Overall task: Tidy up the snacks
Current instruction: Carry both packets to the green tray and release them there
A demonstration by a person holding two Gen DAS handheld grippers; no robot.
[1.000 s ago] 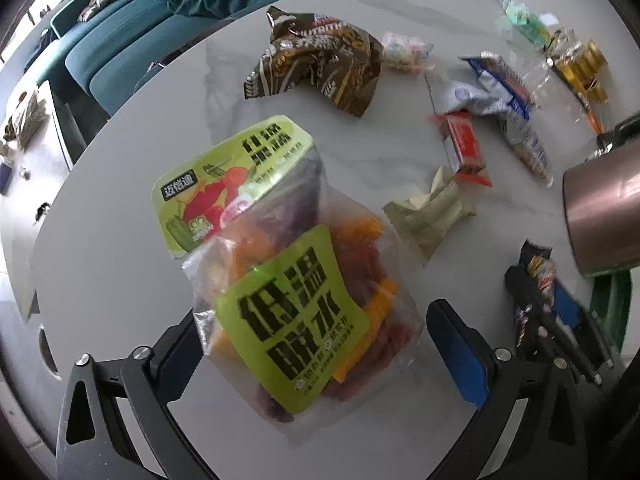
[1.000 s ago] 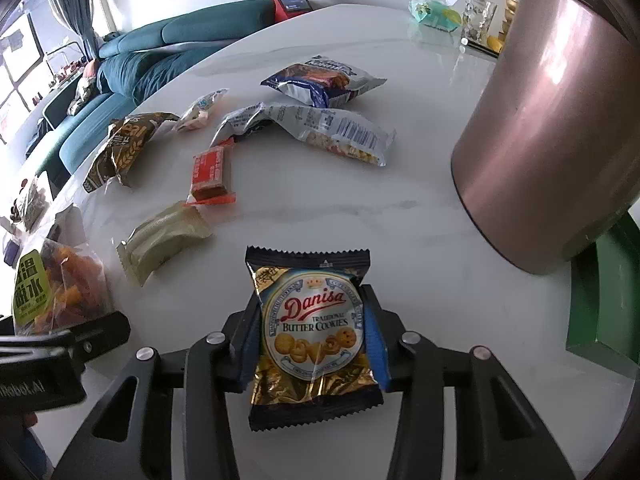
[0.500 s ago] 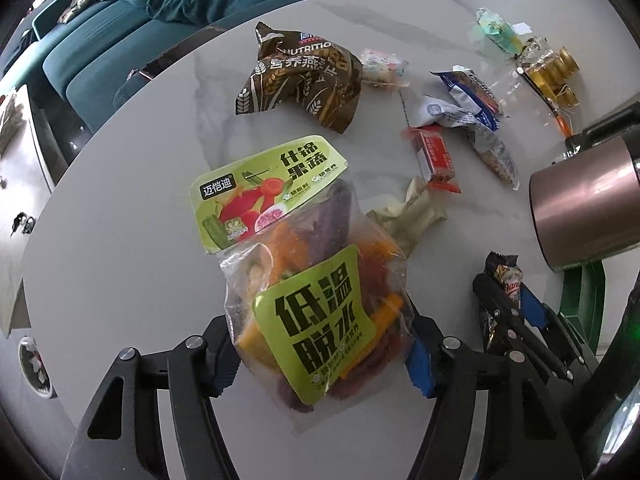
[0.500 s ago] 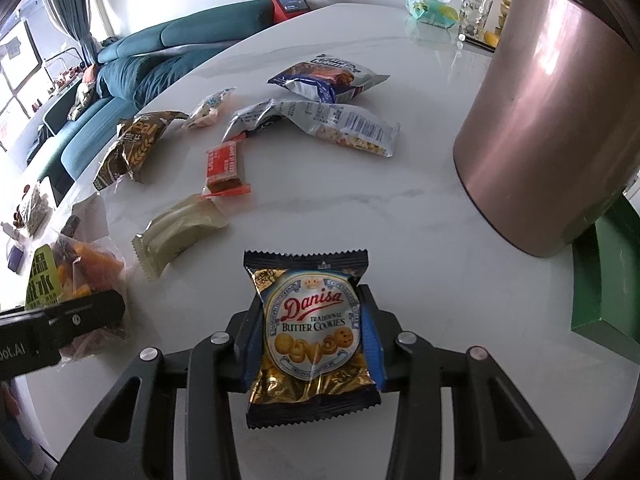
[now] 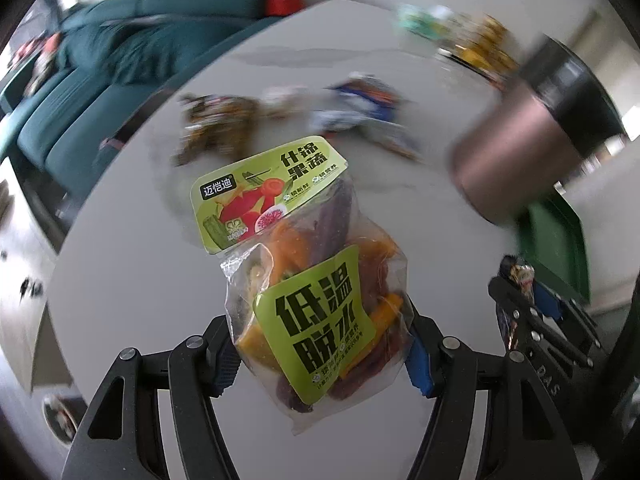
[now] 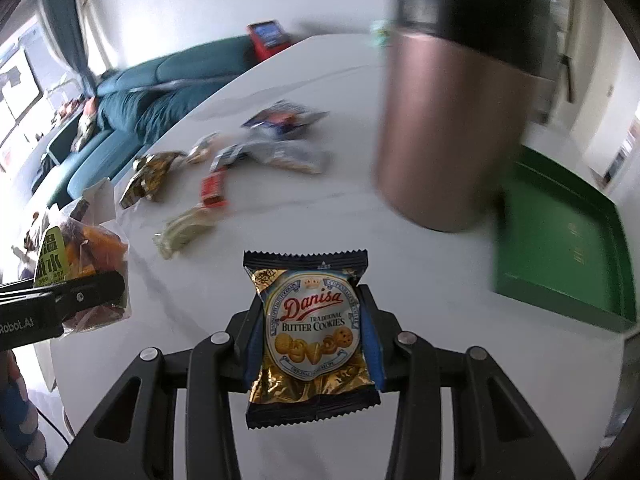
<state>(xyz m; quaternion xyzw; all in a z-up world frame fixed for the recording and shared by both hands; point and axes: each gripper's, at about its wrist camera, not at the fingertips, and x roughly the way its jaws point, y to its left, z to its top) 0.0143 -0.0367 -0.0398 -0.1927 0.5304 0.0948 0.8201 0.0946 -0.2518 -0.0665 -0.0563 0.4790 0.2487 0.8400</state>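
My left gripper (image 5: 320, 354) is shut on a clear bag of dried fruit and vegetable chips (image 5: 304, 272) with green labels, held above the white marble table (image 5: 132, 280). My right gripper (image 6: 312, 344) is shut on a Danisa butter cookies packet (image 6: 312, 332), also held above the table. The chips bag (image 6: 80, 256) and left gripper show at the left of the right wrist view. The right gripper with its packet (image 5: 520, 276) shows at the right of the left wrist view. A green tray (image 6: 560, 240) lies to the right.
A tall copper-coloured canister (image 6: 448, 128) with a black lid stands beside the green tray. Several loose snack packets (image 6: 280, 152) lie across the middle of the table. A teal sofa (image 6: 160, 88) is beyond the table's far edge.
Both grippers have lifted and swung right with their snacks; the views are blurred. The canister and green tray now appear nearer. The left gripper closed on the chips bag a second ago.
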